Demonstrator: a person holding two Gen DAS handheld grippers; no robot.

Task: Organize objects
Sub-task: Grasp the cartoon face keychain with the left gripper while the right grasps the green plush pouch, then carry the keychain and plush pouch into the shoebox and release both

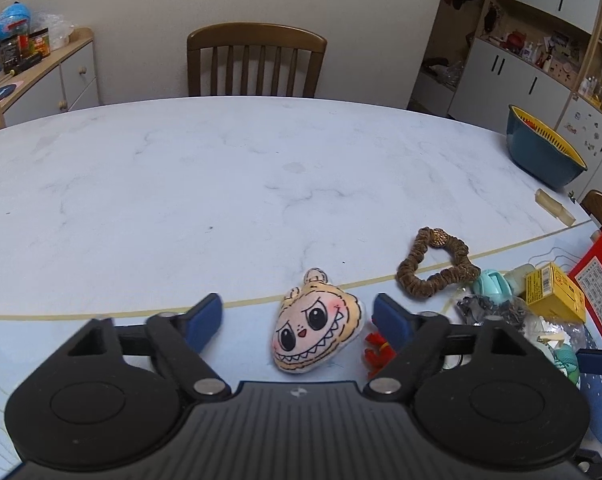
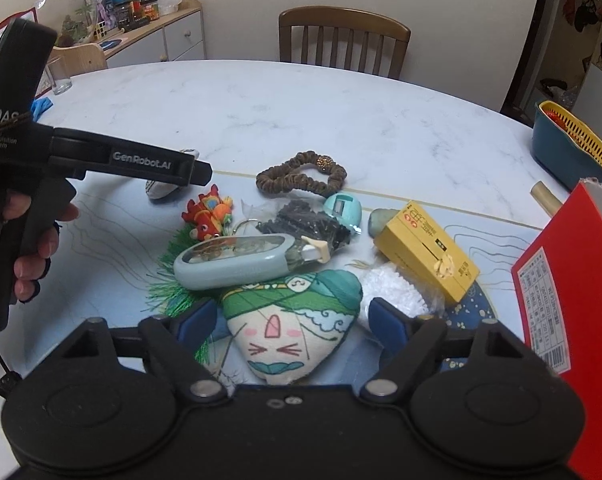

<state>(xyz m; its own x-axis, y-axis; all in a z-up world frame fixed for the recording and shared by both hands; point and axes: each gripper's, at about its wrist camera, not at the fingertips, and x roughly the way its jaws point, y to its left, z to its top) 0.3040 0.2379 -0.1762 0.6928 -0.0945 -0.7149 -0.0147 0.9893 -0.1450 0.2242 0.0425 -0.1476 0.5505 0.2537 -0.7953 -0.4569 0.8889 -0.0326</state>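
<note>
My left gripper (image 1: pixel 297 316) is open, its blue pads on either side of an orange monster-face plush (image 1: pixel 317 330) lying on the mat. My right gripper (image 2: pixel 291 318) is open around a white plush with a green turban (image 2: pixel 291 320). A brown scrunchie (image 2: pixel 301 174) also shows in the left wrist view (image 1: pixel 437 266). A red fish toy (image 2: pixel 209 212), a grey-green oval case (image 2: pixel 237 260), a black bag of small parts (image 2: pixel 305 224), a teal round item (image 2: pixel 343 210) and a yellow box (image 2: pixel 425 250) lie clustered on the mat. The left gripper (image 2: pixel 199 172) reaches in from the left.
A red box (image 2: pixel 573 312) stands at the right. A blue-and-yellow colander bowl (image 2: pixel 573 144) sits at the table's right edge. A glass (image 2: pixel 59 76) stands far left. A wooden chair (image 1: pixel 257 60) is behind the marble table (image 1: pixel 221 184).
</note>
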